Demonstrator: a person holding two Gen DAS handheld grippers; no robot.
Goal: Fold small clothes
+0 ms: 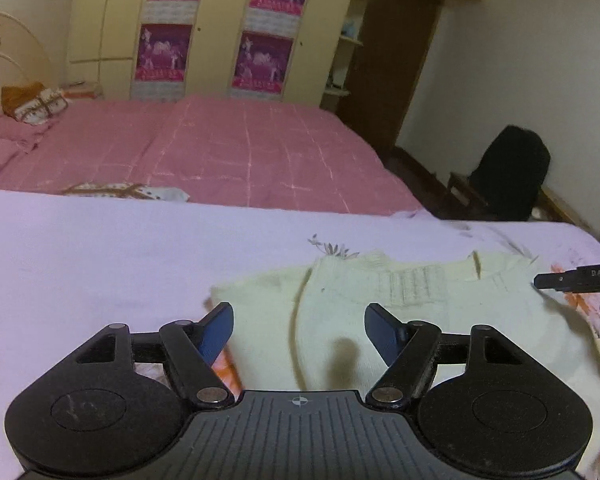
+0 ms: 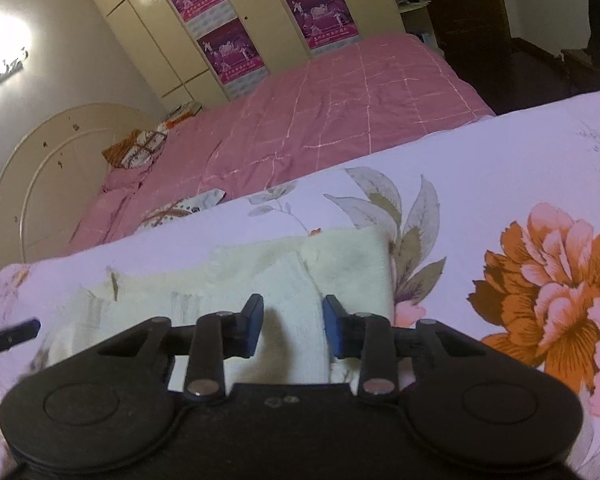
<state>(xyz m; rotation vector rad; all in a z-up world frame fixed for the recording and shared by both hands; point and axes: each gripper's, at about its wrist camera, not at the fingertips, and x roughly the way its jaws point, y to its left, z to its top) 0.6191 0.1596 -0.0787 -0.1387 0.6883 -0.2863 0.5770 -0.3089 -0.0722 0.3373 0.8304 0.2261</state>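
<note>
A small cream knitted sweater lies flat on the lilac flowered sheet, partly folded, with its ribbed neck at the far side. My left gripper is open and empty, just above the sweater's near left part. My right gripper is open and empty, hovering over the sweater near its folded right edge. The tip of the right gripper shows at the right edge of the left wrist view. The tip of the left gripper shows at the left edge of the right wrist view.
Beyond the sheet lies a bed with a pink checked cover, with patterned cloth at its near edge and a bundle by the headboard. A wardrobe stands behind. A black chair stands at the right.
</note>
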